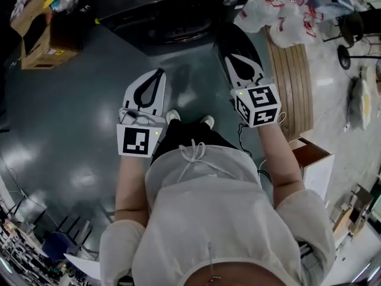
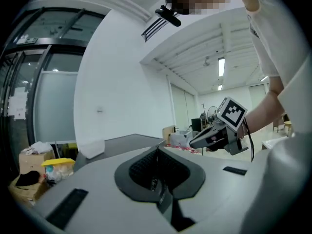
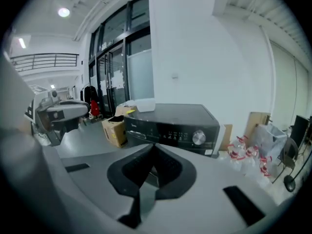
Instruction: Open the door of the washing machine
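The black washing machine [image 1: 149,5] stands at the top of the head view, its round door [image 1: 178,27] facing me and closed. In the right gripper view its front panel [image 3: 168,126] shows a silver knob [image 3: 198,138]. My left gripper [image 1: 158,73] is held out over the dark floor, a short way from the machine, jaws shut on nothing. My right gripper [image 1: 231,55] is nearer the machine's right front corner, also shut and empty. In each gripper's own view the pads meet: left gripper [image 2: 157,150], right gripper [image 3: 155,147]. Neither touches the machine.
An open cardboard box [image 1: 44,40] sits left of the machine. Bags of bottles [image 1: 286,11] lie to its right, beside a round wooden piece [image 1: 294,82] and a small white cabinet [image 1: 315,165]. My shoes [image 1: 172,117] stand on the dark floor [image 1: 71,112].
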`<state>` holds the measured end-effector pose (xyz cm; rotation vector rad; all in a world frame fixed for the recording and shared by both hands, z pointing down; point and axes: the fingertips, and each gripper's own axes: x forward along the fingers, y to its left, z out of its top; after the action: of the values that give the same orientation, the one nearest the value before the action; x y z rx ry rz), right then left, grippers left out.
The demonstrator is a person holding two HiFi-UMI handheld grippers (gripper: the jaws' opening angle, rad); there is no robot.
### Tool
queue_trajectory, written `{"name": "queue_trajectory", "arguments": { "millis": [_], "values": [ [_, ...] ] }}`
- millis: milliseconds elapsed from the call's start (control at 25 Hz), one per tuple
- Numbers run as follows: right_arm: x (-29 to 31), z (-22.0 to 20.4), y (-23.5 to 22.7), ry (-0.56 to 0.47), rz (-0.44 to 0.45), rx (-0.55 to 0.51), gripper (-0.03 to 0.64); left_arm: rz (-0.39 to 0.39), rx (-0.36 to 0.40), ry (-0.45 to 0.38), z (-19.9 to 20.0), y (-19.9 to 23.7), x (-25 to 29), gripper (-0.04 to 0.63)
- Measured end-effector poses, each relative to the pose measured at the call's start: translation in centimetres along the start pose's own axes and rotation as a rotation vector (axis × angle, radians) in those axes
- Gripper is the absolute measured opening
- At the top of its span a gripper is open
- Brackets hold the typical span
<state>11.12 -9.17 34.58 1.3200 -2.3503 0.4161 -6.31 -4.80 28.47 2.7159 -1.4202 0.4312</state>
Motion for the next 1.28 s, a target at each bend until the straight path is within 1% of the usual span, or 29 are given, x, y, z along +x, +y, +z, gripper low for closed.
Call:
{"name": "queue_trajectory", "arguments": {
  "millis": [160, 360, 400, 520, 560, 800, 960, 1280],
  "values": [
    [0.3, 5.0, 1.9, -0.092, 0.012, -0.066, 0.008, 0.08, 0.002, -0.05, 2.5, 3.7, -2.6, 0.023],
    [-0.4, 10.2, 4.0, -0.2, 0.02, -0.103, 0.008, 0.159, 0.015, -0.099, 4.9, 7.7, -6.0, 0.023],
    [-0.6, 11.0, 4.2, -0.219, 0.02, -0.11, 0.008, 0.172, 0.012, -0.119, 5.5, 8.5, -6.7, 0.023],
    [-1.1, 13.3, 4.5, -0.269, 0.012, -0.127, 0.007, 0.217, 0.004, -0.216, 8.0, 10.8, -8.5, 0.023],
    [-1.2, 14.0, 4.6, -0.286, 0.011, -0.131, 0.006, 0.23, 0.006, -0.23, 8.6, 11.5, -9.0, 0.023],
    [-1.8, 17.2, 5.6, -0.367, 0.005, -0.17, 0.006, 0.278, -0.008, -0.234, 9.9, 14.1, -11.0, 0.023],
    [-1.9, 18.2, 5.8, -0.4, -0.012, -0.185, 0.005, 0.27, -0.007, -0.225, 9.8, 14.5, -10.8, 0.023],
    [-1.7, 18.2, 6.1, -0.419, 0.008, -0.164, 0.003, 0.248, -0.005, -0.205, 9.3, 14.4, -10.0, 0.023]
  ]
}}
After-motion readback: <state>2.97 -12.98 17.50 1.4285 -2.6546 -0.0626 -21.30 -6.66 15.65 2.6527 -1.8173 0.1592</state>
